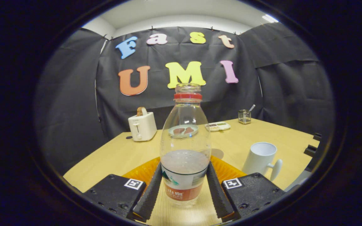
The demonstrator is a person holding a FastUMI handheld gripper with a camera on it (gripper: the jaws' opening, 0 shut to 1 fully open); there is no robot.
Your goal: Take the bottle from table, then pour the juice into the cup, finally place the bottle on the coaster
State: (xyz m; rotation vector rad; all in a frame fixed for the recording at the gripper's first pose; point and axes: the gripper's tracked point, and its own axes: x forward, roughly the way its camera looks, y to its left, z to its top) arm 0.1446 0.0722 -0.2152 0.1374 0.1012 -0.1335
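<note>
One wooden table (130,150), everything sits on it. One gripper (184,185), fingers pinching the bottle (184,147) from both sides at label height, pads against its lower body. Bottle is upright, uncapped, red ring at the neck, liquid level low, roughly a third up the body; can't tell whether its base touches the table or is just off it. One orange coaster (225,171) lies directly behind and under the far side of the bottle, partly hidden by the fingers, so the bottle looks just in front of it or on its near edge, can't say which. One white mug (260,158) beside the coaster, upright, handle toward the gripper; inside not visible, so no call on whether juice is in it. Progress guess: grasp is made; the low level is no proof of a pour, so this is either the pickup or the final set-down. If pickup, pour and placement are both left; if set-down, only release is left. Background, far side of table: one white toaster (142,126) with one slice sticking out, one plate (183,130) with two brownish pieces seen through the bottle, one flat tray (218,126), one small wire holder (244,116) with one utensil in it.
</note>
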